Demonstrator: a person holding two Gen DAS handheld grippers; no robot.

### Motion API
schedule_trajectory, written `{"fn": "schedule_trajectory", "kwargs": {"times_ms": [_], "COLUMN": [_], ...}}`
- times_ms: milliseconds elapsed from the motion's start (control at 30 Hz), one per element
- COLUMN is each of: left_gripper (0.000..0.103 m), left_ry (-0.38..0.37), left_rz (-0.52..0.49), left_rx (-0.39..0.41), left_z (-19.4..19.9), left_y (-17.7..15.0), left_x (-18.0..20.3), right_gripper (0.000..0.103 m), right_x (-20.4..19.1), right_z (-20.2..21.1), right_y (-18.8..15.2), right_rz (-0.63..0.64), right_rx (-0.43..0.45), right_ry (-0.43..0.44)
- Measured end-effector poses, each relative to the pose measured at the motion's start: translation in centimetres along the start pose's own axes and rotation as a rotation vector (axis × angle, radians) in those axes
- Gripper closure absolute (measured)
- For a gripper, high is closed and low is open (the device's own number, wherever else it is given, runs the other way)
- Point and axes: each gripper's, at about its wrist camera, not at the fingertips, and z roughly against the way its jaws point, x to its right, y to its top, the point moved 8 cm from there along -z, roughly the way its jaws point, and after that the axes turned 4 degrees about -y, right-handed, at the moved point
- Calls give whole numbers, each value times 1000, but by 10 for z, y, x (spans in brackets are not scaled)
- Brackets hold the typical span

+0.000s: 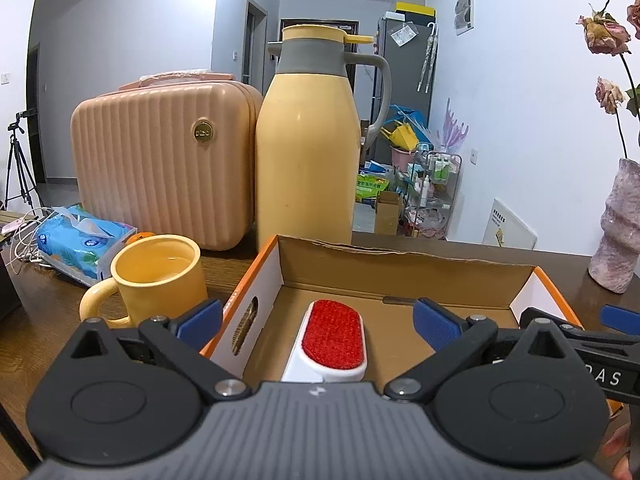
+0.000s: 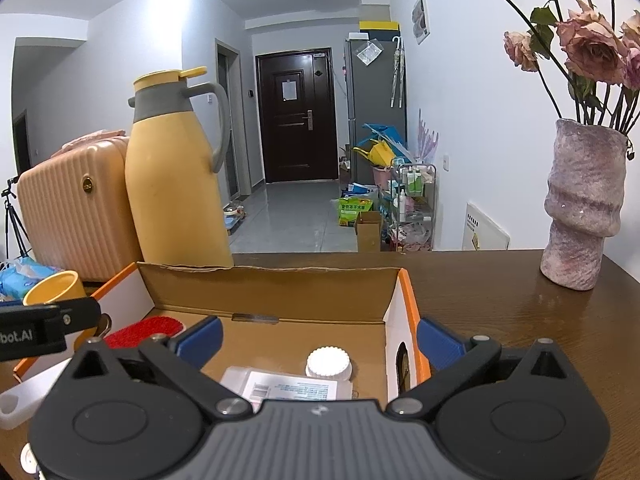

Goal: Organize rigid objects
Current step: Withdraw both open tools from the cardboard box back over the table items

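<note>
Two hand-held grippers hover over an open cardboard box (image 1: pixel 400 270) on a wooden table (image 2: pixel 500 292), both with fingers spread wide and gripping nothing. Below the left gripper (image 1: pixel 318 322) a lint brush (image 1: pixel 330 340) lies flat on the box floor at the left side, red pad up, its white handle running back under the tool. Below the right gripper (image 2: pixel 318 344) a bottle (image 2: pixel 294 384) lies on its side near the right wall, its ribbed white cap (image 2: pixel 329 363) pointing away and a printed label facing up. The brush looks light and stiff; its plastic body should be smooth, so the narrow white sides just below the pad seem the surest place to pinch, since the red fabric would likely give a little under the pads. The bottle appears small and hard, probably light, and being round it may roll if nudged; a grip across the body just behind the cap, or on the ribbed cap itself, looks least likely to slip. Neither seems fragile. Outside the box, a yellow mug (image 1: pixel 156 280) stands just beside its left wall, with a jug (image 1: pixel 308 140) and a pink case (image 1: pixel 164 160) behind, and a vase (image 2: pixel 580 204) of dried roses well apart at the right.
</note>
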Motion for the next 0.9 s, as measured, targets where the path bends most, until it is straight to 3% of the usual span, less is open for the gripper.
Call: {"fn": "schedule_trajectory", "kwargs": {"times_ms": [900], "left_gripper": [0], "left_ry": [32], "left_rz": [2], "left_rx": [53], "left_z": [31], "left_y": [-10], "left_x": [-21], "right_gripper": [0], "right_x": [-15], "right_z": [43], "right_y": [-21], "right_rz": [24], "right_rx": [47], "right_ry": [3]}}
